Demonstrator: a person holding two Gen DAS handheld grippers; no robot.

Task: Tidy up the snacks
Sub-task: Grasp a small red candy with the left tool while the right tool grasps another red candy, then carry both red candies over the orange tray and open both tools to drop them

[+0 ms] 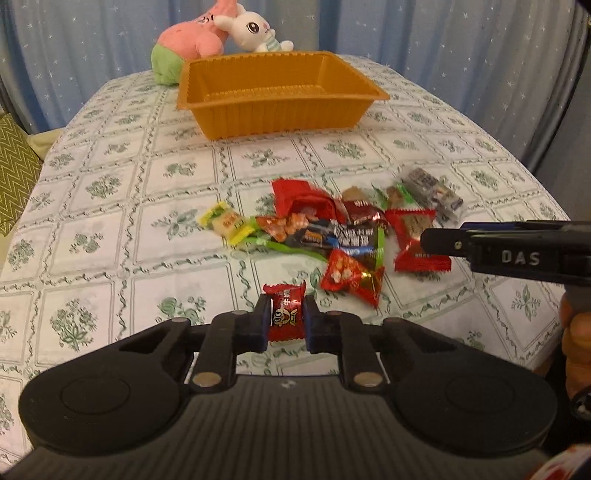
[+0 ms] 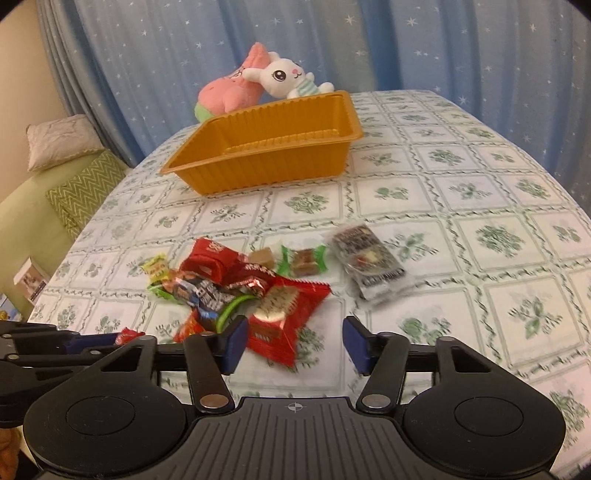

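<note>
My left claw (image 1: 286,317) is clamped on a small red candy (image 1: 287,312), its blue pads pressed against both sides of the wrapper, low over the flowered cloth (image 1: 110,206) that covers the worktop. My right claw (image 2: 293,341) stands partly apart with nothing gripped; the lower corner of a large red packet (image 2: 282,317) lies between its blue pads (image 2: 234,341) without the pads pressing on it. That packet sits at the near right of the snack heap (image 2: 229,284), a jumble of red, dark and green-edged wrappers. A yellow-green sweet (image 1: 226,223) lies at the heap's left end, and a grey-black packet (image 2: 369,264) lies just apart to the right. Well beyond the heap stands the orange tray (image 1: 273,110), its ribbed walls upright. Behind the tray lean a pink plush (image 1: 190,40) and a white rabbit plush (image 1: 255,31), before a blue starred curtain (image 2: 443,44).
</note>
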